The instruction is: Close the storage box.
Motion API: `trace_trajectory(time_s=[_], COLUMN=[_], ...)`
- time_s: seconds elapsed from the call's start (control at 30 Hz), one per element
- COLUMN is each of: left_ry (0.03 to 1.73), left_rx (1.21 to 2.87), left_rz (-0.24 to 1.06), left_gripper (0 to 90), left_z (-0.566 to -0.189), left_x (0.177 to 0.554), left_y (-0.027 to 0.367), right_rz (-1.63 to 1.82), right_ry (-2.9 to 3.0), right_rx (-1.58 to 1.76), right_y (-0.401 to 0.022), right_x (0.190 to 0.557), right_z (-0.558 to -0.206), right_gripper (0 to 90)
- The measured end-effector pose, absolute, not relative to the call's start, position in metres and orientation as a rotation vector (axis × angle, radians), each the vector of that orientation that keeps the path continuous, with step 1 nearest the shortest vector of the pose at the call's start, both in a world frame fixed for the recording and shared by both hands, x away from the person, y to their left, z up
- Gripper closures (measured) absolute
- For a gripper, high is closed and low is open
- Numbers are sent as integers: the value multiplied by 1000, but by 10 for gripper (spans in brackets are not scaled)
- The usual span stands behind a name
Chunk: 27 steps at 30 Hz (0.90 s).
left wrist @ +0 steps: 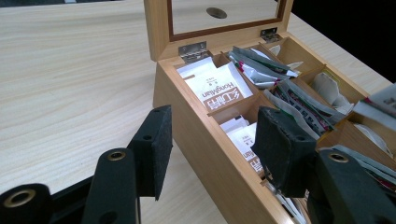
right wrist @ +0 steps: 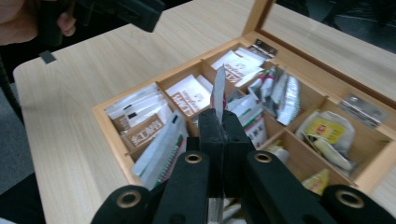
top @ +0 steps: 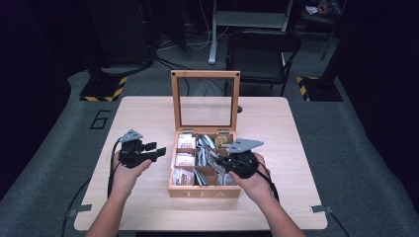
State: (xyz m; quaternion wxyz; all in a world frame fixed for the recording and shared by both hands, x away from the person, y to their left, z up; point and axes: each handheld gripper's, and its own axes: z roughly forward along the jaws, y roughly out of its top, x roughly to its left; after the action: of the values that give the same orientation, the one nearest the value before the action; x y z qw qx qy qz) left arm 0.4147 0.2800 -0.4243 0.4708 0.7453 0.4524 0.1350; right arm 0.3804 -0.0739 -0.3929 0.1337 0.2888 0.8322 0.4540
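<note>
- A dark room surrounds the scene; behind the counter stand a black chair and grey stand legs, their upper parts cut off by the frame's top edge.
- The pale wood counter carries a wooden tea box, marked "TEA" on its front, near the middle toward the person.
- The box's glass-paned lid stands upright, open on two hinges.
- Inside, dividers form compartments packed with tea sachets; most labels are too small or blurred to read.
- The left gripper hovers just left of the box, its fingers spread wide with nothing between them.
- The right gripper hangs over the box's right side, fingers pressed together on a thin sachet seen edge-on, so its print is hidden.
</note>
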Motion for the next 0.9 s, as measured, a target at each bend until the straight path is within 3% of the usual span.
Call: trace_trajectory(time_s=[0.9], left_ry=[1109], left_rx=[1835], left_rz=[334], left_gripper=[465], left_z=[-426], left_x=[416], left_y=[281], right_rz=[1203], right_ry=[2240], right_rx=[1074], right_y=[-145], right_x=[403], right_z=[-395], right_gripper=[896])
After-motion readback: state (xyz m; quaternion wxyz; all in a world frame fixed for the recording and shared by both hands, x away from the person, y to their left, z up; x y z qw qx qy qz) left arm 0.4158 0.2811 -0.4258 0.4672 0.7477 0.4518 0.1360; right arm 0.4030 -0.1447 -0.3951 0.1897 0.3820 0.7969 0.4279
